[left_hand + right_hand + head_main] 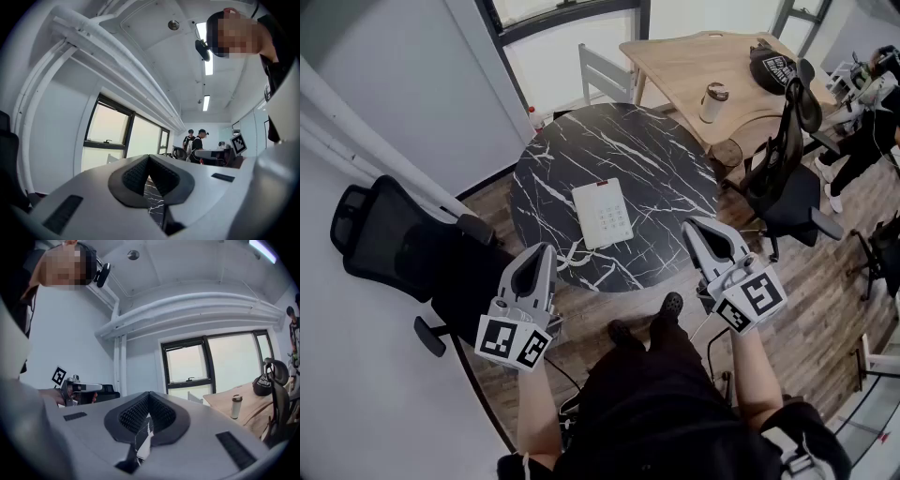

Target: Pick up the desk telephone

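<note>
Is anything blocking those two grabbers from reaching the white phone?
Nothing visible: just black marble tabletop and a thin white cord lie between the flat white desk telephone and the left gripper and right gripper.

White desk telephone (603, 214), a red mark at its top edge, on a black table (675, 150) veined white like marble. Pale grey left gripper (546, 249) and right gripper (690, 226) bear black-and-white square markers; the office chair (384, 234) is black, the floor (825, 319) brown wood plank.

I hold the left tongs (543, 254) and right tongs (697, 230) level and apart near me, pointing away, both closed tight, empty.
</note>
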